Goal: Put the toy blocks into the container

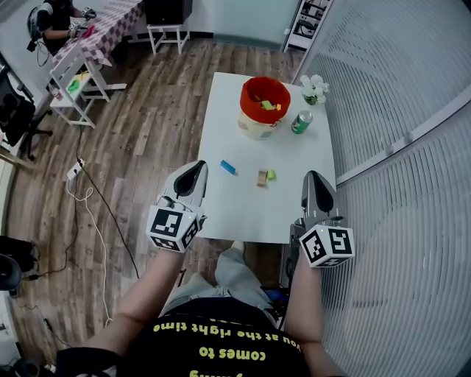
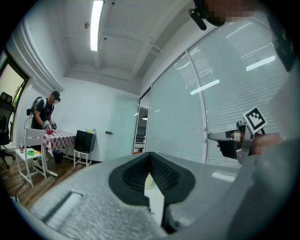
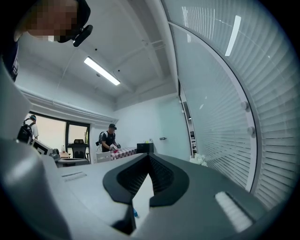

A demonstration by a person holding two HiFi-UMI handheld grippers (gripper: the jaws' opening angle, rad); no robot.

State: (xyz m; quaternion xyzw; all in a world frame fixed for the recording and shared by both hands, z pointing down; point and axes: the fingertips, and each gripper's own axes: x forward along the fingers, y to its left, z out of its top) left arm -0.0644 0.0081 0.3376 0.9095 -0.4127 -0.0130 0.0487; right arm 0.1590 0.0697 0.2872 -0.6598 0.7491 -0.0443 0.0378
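Three loose toy blocks lie on the white table (image 1: 221,110): a blue block (image 1: 229,167), a tan block (image 1: 261,177) and a small green block (image 1: 271,174) touching it. Further back stands the red-rimmed container (image 1: 263,90), with yellow and green blocks inside. My left gripper (image 1: 197,168) (image 2: 151,159) hangs over the table's near left edge, shut and empty. My right gripper (image 1: 315,177) (image 3: 149,161) is held at the near right corner, also shut with nothing between its jaws. Both point towards the far end of the table, well short of the blocks.
A green can (image 1: 301,121) and a small pot of white flowers (image 1: 314,88) stand right of the container. A glass wall with blinds (image 1: 397,110) runs along the table's right side. Wooden floor with a power strip and cable (image 1: 74,172) lies left; a person (image 1: 55,18) stands at a checked table far back.
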